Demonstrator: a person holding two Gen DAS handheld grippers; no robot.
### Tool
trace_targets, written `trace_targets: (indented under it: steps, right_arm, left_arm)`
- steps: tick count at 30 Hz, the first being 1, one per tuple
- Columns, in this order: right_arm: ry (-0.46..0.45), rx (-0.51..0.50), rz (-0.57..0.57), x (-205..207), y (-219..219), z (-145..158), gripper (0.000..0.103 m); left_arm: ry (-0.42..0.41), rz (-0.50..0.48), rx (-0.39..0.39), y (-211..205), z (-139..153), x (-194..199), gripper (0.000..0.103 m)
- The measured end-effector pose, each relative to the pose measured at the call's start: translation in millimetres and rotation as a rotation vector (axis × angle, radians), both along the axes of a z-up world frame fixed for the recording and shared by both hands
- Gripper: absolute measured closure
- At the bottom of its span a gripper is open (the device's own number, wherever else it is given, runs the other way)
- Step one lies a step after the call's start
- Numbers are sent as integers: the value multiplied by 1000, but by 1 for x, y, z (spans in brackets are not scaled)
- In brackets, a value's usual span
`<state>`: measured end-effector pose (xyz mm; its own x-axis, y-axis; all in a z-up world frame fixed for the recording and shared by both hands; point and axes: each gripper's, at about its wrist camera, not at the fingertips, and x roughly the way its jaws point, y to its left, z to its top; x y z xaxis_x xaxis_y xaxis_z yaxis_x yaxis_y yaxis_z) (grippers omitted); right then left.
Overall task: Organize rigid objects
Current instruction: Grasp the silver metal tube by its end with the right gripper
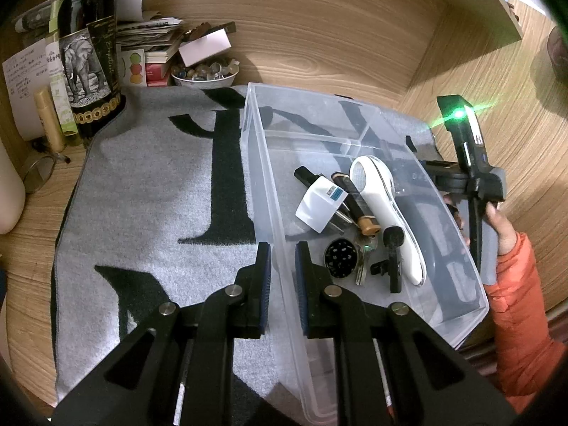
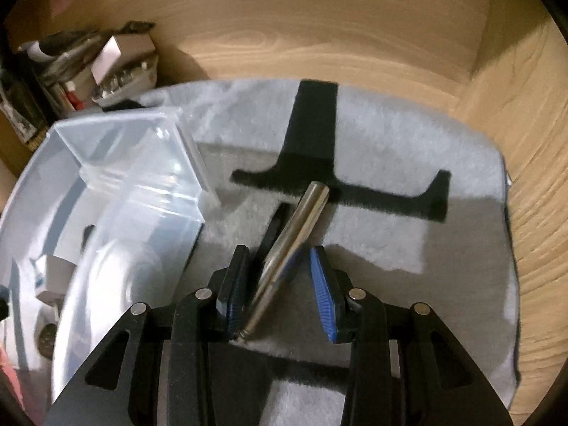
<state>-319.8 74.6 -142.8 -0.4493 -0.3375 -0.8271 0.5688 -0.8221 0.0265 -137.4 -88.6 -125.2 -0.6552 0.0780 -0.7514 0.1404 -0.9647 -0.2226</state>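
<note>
Left gripper (image 1: 283, 262) first: its fingers (image 1: 263, 277) sit one on each side of the near-left wall of the clear plastic bin (image 1: 358, 120), one pad outside, one inside. There's a visible gap on both sides of the wall, so I can't tell whether they're actually pinching it.

Inside the bin, at about 2 o'clock from those fingers, there's a little pile of stuff: a white plug adapter (image 1: 319, 202), a long white handheld device (image 1: 387, 220) lying diagonally, a brown-tipped pen (image 1: 356, 202) wedged between them, a round black grinder-looking disc (image 1: 340, 258), some keys (image 1: 362, 266) and a small black clip thing (image 1: 392, 259). All touching or overlapping in the bin's middle section.

Right gripper (image 2: 280, 277): fingers (image 2: 321, 284) are spread, with a metal cylinder (image 2: 294, 241) lying tilted between them on the grey towel (image 2: 408, 135), its far end pointing toward 12 o'clock. It touches the left pad low down, but the right pad looks clear of it. A dark flat strip (image 2: 273, 230) lies right beside it at 11 o'clock.

The bin shows up at 9 to 10 o'clock in the right view, blurry. Towel covers the wooden desk (image 1: 355, 35). In the left view a wine bottle (image 1: 88, 56) with an elephant label stands at 10 o'clock, with a bowl of marbles (image 1: 204, 72) and stacked papers (image 1: 152, 32) near it.
</note>
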Motion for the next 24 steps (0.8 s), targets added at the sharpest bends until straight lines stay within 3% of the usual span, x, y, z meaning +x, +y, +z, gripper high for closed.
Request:
trace_targets:
  steps: [5,13,24]
  right_arm:
    - [52,47,27,11,-3,1,88]
    - [76,30,-5,25,15,13,89]
    - [202,-77,-3,64,44,70,89]
  left_arm:
    - [1,0,0,0,0,0,90]
    - [0,0,-2,0,0,0,90]
    - [0,7,-3,1,2,-1,90]
